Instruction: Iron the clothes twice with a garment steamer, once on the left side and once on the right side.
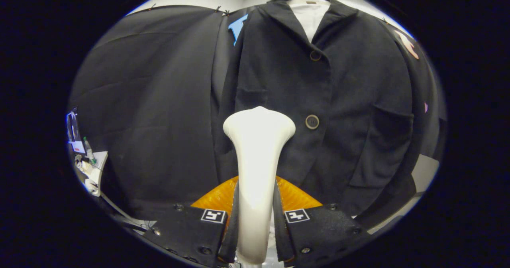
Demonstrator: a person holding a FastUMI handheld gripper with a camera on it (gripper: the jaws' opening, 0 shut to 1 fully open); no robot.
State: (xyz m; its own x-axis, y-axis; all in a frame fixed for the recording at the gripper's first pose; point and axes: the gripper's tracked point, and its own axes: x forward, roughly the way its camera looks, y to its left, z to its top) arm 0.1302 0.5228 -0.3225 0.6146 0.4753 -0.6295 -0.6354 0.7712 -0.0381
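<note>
Claw [255, 220] clamped on white steamer [258, 160] — long axis upright, head twd black jacket [318, 100] front

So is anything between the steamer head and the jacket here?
Nothing visible. The claw is shut on the steamer, whose head points at the dark jacket hanging just beyond it, beside the lower button.
</note>
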